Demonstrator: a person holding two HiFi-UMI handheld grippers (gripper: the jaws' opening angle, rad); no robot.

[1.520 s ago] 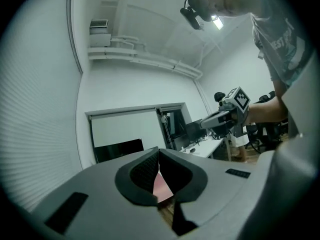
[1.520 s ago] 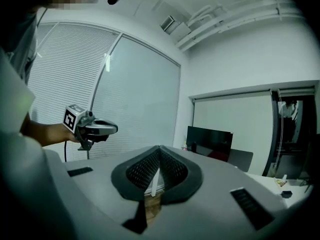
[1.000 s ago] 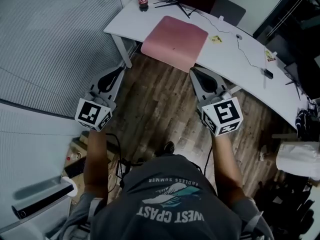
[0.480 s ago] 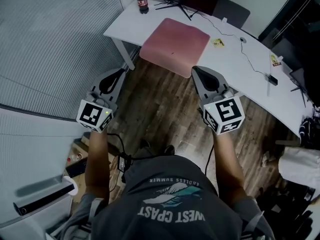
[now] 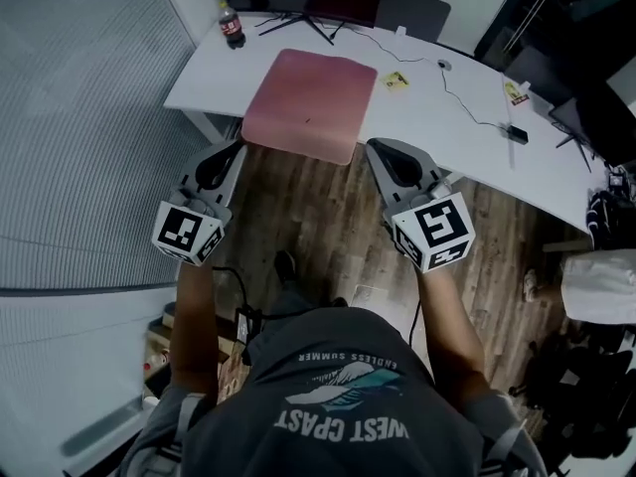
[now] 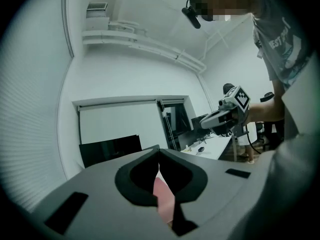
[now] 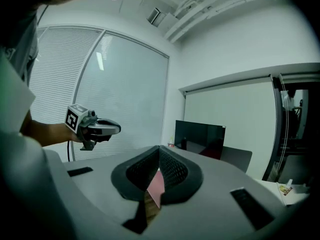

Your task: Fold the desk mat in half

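A pink desk mat (image 5: 310, 102) lies flat and unfolded on the white desk (image 5: 452, 117), its near edge at the desk's front edge. My left gripper (image 5: 238, 147) is shut and empty, its tip just short of the mat's near left corner, over the floor. My right gripper (image 5: 372, 147) is also shut and empty, close to the mat's near right corner. In the left gripper view the mat (image 6: 163, 196) shows as a pink strip below the closed jaws. The right gripper view shows the mat (image 7: 156, 185) the same way.
A cola bottle (image 5: 231, 26) stands at the desk's far left corner. A monitor stand (image 5: 303, 18), cables, a yellow note (image 5: 396, 79) and small items lie behind and right of the mat. A blinds-covered glass wall (image 5: 89, 117) runs along the left. Wooden floor (image 5: 318, 217) lies below me.
Both grippers have moved forward toward the desk and now sit close to the mat's near corners. Both stayed shut.
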